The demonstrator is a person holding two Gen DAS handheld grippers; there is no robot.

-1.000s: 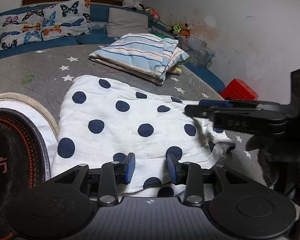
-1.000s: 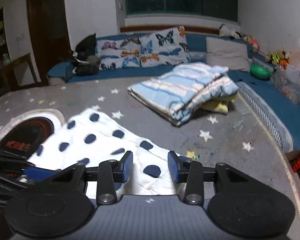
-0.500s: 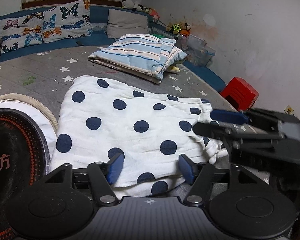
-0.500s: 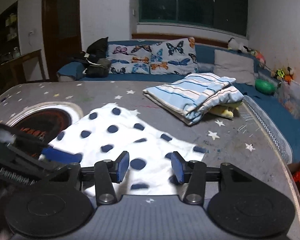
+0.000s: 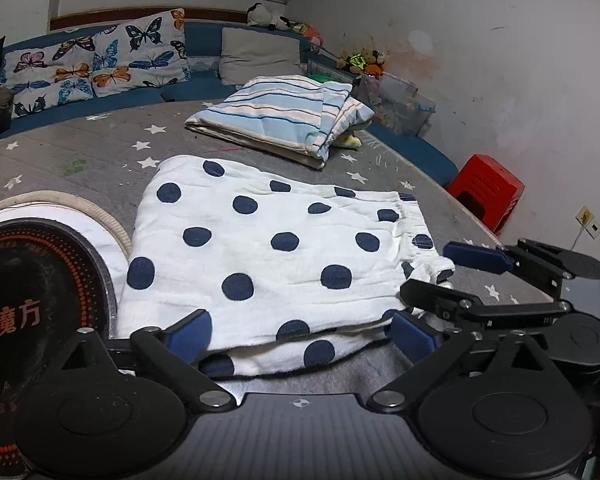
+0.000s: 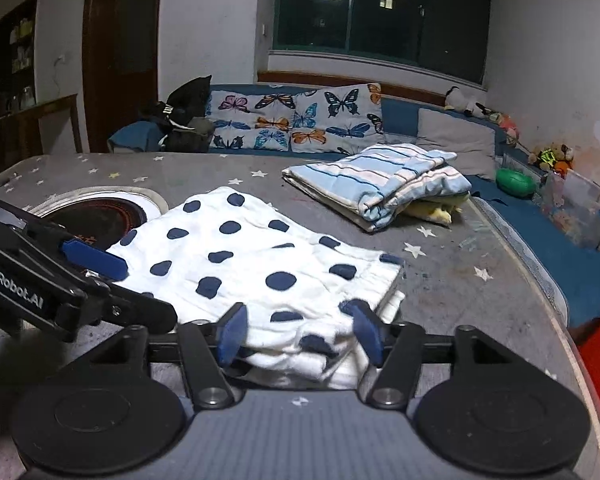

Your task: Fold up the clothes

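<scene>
A white garment with navy dots [image 5: 284, 240] lies folded in layers on the grey star-print table [image 5: 80, 148]. My left gripper [image 5: 300, 336] straddles its near folded edge; the jaws are opening wide and the blue pads stand clear of the cloth. My right gripper [image 6: 300, 330] is at the garment's [image 6: 260, 256] bunched right corner. Its jaws are opening too, with the cloth between the pads but not pinched. Each gripper shows in the other's view: the right gripper [image 5: 448, 274] and the left gripper [image 6: 120, 284].
A folded blue-striped blanket [image 5: 276, 116] lies farther back on the table. A round black cooktop [image 5: 28, 300] is set into the table at the left. A red stool [image 5: 488, 192] stands past the right edge. Butterfly cushions [image 6: 292, 124] line the blue bench behind.
Both pairs of jaws have spread apart and the cloth between them has settled onto the table. The right gripper has shifted nearer along the garment's right edge.
</scene>
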